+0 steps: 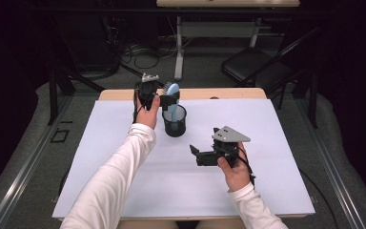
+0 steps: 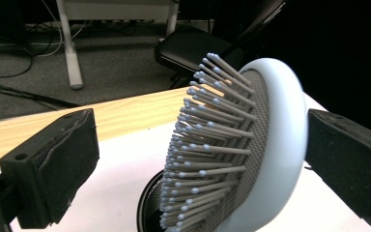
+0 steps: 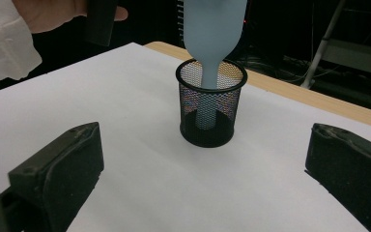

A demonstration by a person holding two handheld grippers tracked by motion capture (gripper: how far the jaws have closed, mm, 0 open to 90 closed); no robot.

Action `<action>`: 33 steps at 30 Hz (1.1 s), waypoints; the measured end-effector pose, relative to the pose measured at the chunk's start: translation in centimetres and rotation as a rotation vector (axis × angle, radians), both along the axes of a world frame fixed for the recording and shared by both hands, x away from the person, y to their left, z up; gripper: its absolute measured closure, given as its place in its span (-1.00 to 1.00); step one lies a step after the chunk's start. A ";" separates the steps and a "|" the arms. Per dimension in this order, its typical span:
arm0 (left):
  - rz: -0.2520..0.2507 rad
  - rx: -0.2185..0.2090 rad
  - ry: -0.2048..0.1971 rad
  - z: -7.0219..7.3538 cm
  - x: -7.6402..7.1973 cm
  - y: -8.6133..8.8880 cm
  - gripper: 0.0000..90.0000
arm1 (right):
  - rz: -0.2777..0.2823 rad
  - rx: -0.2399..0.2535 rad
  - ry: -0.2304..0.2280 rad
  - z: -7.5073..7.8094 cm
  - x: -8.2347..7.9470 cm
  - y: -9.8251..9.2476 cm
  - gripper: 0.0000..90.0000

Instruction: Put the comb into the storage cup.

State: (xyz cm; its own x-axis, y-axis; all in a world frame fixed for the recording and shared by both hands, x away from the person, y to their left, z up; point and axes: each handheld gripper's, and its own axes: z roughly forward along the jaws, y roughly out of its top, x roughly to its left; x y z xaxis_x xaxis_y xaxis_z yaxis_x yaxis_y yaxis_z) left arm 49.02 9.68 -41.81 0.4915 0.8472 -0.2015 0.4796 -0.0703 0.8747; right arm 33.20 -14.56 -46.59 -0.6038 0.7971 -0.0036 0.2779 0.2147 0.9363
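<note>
In the mesh cup [image 1: 175, 121], hairbrush [image 1: 172, 95] between left gripper's [image 1: 166, 101] wide jaws; right gripper [image 1: 201, 153] wide, apart.

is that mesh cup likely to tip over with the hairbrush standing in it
Probably somewhat tippy: the hairbrush stands handle-down, its wide head well above the rim of the mesh cup. The cup looks like thin wire mesh, so likely light. The left gripper is open around the brush head, so a sideways nudge there might rock it.

white table [image 1: 124, 157], black chair [image 1: 255, 64], floor cables [image 1: 140, 57]
</note>
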 end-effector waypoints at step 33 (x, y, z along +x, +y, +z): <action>-0.094 0.030 0.003 3.0 -2.9 1.9 -0.99 | -0.028 0.006 0.021 0.3 0.2 -0.7 -1.00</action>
